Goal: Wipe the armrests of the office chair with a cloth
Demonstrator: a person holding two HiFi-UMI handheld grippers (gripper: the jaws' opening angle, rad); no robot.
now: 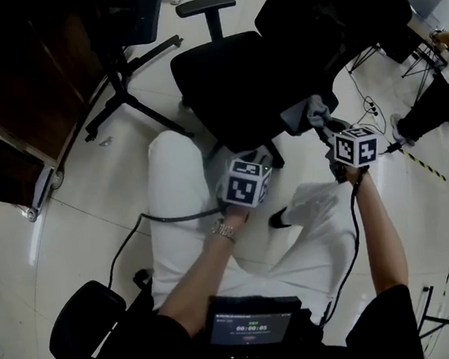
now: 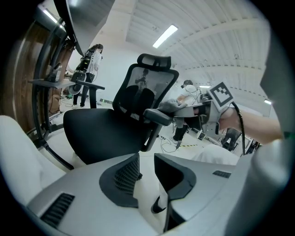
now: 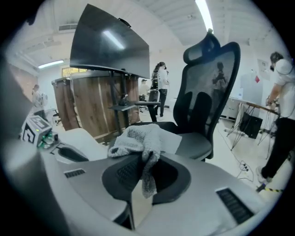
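The black office chair point(image 1: 226, 75) stands in front of me, its far armrest point(image 1: 206, 4) at the top. My right gripper point(image 1: 322, 124) is shut on a grey cloth point(image 1: 314, 109) that lies over the near armrest point(image 1: 297, 116). In the right gripper view the cloth point(image 3: 137, 138) bunches between the jaws of the right gripper point(image 3: 145, 161), with the armrest pad point(image 3: 196, 144) just behind it. My left gripper point(image 1: 257, 162) hovers beside the seat edge. In the left gripper view the left gripper point(image 2: 146, 162) is open and holds nothing, and faces the armrest point(image 2: 158, 116) and the cloth point(image 2: 173, 104).
A dark wooden desk point(image 1: 6, 97) on casters stands at the left, with another chair's base point(image 1: 126, 97) beside it. Cables point(image 1: 368, 109) trail on the floor to the right, near stands and a person point(image 3: 279, 120). My white-trousered legs point(image 1: 181, 214) are below.
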